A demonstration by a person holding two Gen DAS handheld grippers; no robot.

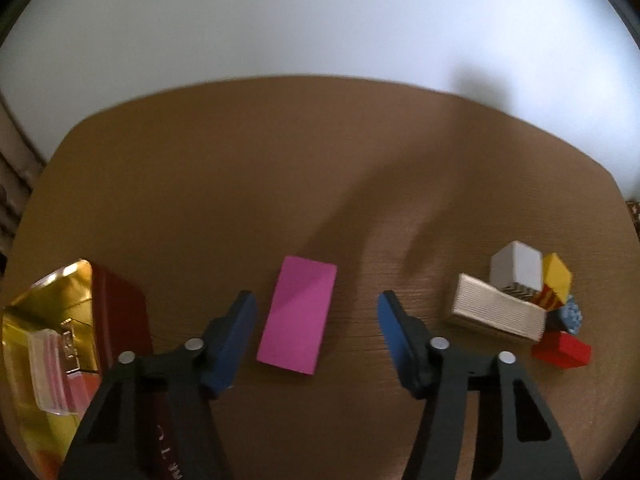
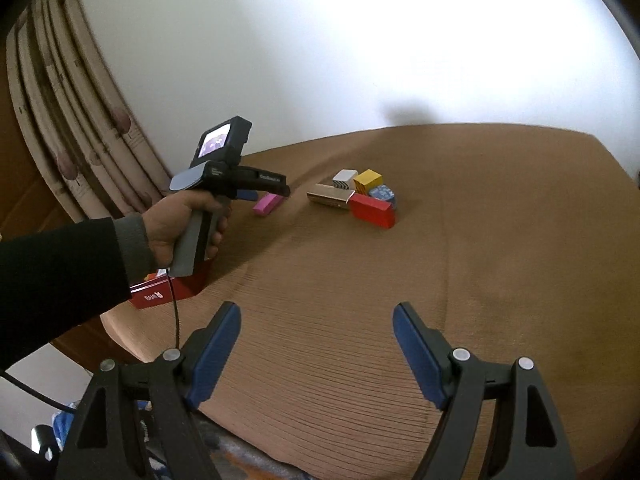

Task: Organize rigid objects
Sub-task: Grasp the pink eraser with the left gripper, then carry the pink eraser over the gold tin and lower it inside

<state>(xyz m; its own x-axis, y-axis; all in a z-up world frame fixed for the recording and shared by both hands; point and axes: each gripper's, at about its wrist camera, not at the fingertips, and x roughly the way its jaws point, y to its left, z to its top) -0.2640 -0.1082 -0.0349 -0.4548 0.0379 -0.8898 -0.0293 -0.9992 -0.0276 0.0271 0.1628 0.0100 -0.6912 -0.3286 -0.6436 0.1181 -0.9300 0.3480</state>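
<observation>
The left tongs (image 1: 316, 312) hang with jaws spread wide over a pink block (image 1: 298, 314) lying flat on the brown ribbed worktop (image 1: 240, 180), the block between the two blue pads and touching neither. At left sits an open red tin (image 1: 120, 312) with a gold lining; white lettering runs along its red side but is too blurred to read. To the right, a cluster of blocks (image 1: 520, 300) huddles together: white, yellow, beige, blue-patterned and red. The right tongs (image 2: 316, 344) hover spread and empty, well apart from them, near the worktop's front edge.
</observation>
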